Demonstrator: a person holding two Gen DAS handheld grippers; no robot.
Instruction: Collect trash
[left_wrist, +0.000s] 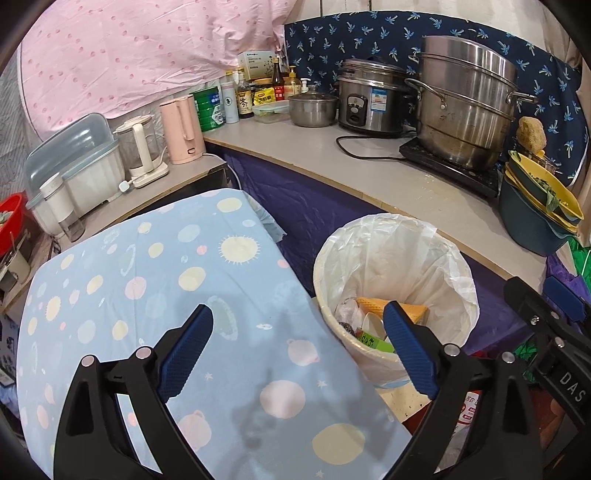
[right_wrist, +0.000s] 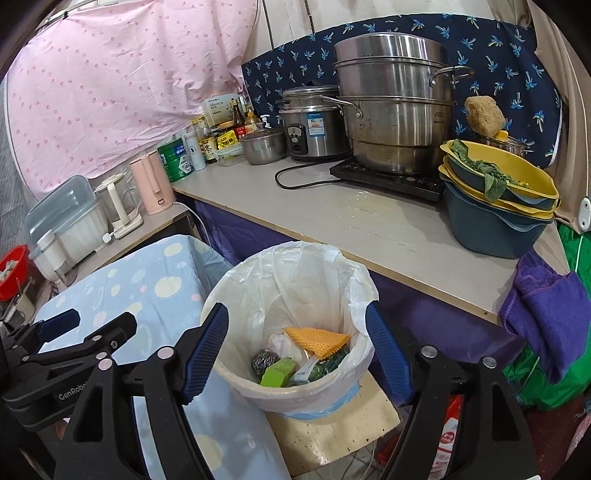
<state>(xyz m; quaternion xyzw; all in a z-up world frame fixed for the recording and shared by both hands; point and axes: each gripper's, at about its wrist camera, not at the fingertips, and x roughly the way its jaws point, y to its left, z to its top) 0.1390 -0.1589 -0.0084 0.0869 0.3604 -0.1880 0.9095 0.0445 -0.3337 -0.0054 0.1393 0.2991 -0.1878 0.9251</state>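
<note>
A round trash bin (left_wrist: 458, 295) lined with a white bag stands on a low board beside a table under a blue dotted cloth (left_wrist: 147, 280). In the right wrist view the bin (right_wrist: 258, 391) holds an orange cloth (right_wrist: 317, 339), a steel scourer (right_wrist: 265, 360), a green box (right_wrist: 279, 373) and wrappers. My right gripper (right_wrist: 295, 310) hangs open over the bin's mouth, with nothing between its fingers. My left gripper (left_wrist: 299, 314) is open too and holds nothing. It spans the cloth's right edge and the bin's near rim.
A grey counter (right_wrist: 369, 225) runs behind the bin. On it are a stacked steel steamer (right_wrist: 395, 103) on an induction plate, a rice cooker (right_wrist: 310, 125), yellow and blue basins (right_wrist: 495, 206), bottles and a pink kettle (right_wrist: 151, 184). A purple towel (right_wrist: 546, 310) hangs at the right.
</note>
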